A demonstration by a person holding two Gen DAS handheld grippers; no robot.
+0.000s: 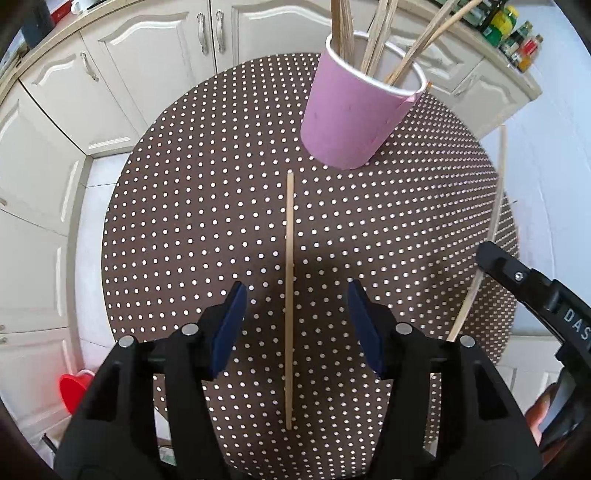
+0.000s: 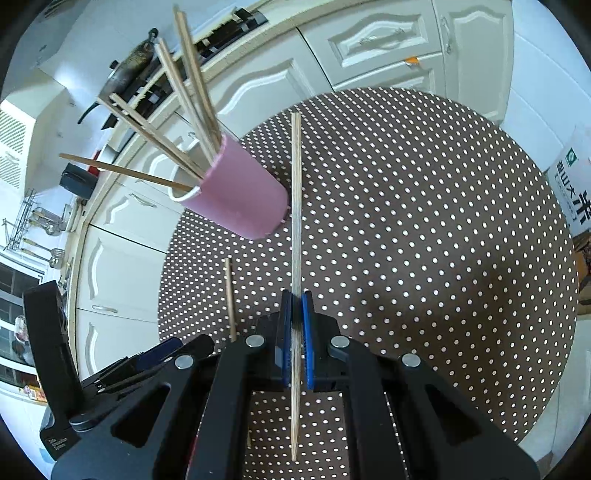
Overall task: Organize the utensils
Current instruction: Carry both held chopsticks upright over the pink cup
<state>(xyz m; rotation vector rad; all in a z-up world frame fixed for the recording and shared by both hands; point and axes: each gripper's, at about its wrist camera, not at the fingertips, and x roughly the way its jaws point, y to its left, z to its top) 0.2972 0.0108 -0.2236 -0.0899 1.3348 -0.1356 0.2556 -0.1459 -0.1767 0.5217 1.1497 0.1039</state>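
Observation:
A pink paper cup (image 1: 354,118) holding several wooden chopsticks stands on the round brown polka-dot table (image 1: 184,221). One chopstick (image 1: 290,229) lies flat on the cloth between the blue pads of my left gripper (image 1: 297,295), which is open and not touching it. My right gripper (image 2: 296,306) is shut on a second chopstick (image 2: 295,203), held slanted above the table with its far end beside the cup (image 2: 240,195). In the left wrist view that gripper (image 1: 487,254) and its chopstick (image 1: 496,199) show at the right edge. The lying chopstick (image 2: 229,295) and the left gripper (image 2: 184,349) show at lower left.
White kitchen cabinets (image 1: 147,62) curve round the table's far side. A red heart-shaped object (image 1: 74,391) sits low on the left, bottles (image 1: 509,29) on a counter at top right. A printed bag (image 2: 576,184) stands right of the table (image 2: 443,221), and a pan (image 2: 129,70) on the stove.

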